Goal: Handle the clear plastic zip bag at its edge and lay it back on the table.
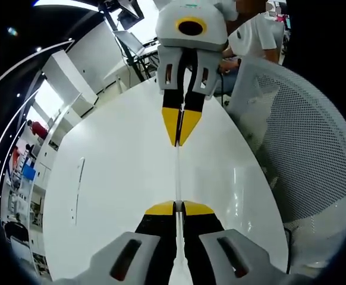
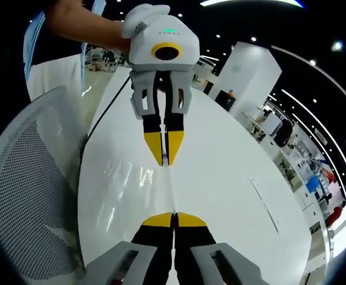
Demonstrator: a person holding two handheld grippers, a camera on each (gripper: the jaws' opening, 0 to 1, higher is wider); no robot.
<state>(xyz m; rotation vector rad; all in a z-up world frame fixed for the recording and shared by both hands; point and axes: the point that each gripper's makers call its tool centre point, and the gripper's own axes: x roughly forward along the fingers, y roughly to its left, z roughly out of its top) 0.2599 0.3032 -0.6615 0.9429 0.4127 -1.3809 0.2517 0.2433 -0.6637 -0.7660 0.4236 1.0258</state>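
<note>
The clear plastic zip bag [image 1: 178, 173] hangs edge-on as a thin pale line, stretched above the white table [image 1: 119, 154] between the two grippers. In the left gripper view, my left gripper [image 1: 179, 208] is shut on the near end of the bag. Facing it from the top of that view, my right gripper [image 1: 179, 140] is pinched on the far end. The right gripper view shows the same from the other side: the right gripper [image 2: 174, 218] shut on the bag [image 2: 170, 191], and the left gripper [image 2: 166, 159] closed on the opposite end above the table [image 2: 220, 178].
A white mesh chair [image 1: 307, 136] stands against the table's edge, also seen as the chair [image 2: 30, 190] at the left. A person [image 1: 257, 34] sits beyond the table's far end. A hand [image 2: 96, 25] holds the left gripper. A thin flat strip [image 1: 76, 190] lies on the table.
</note>
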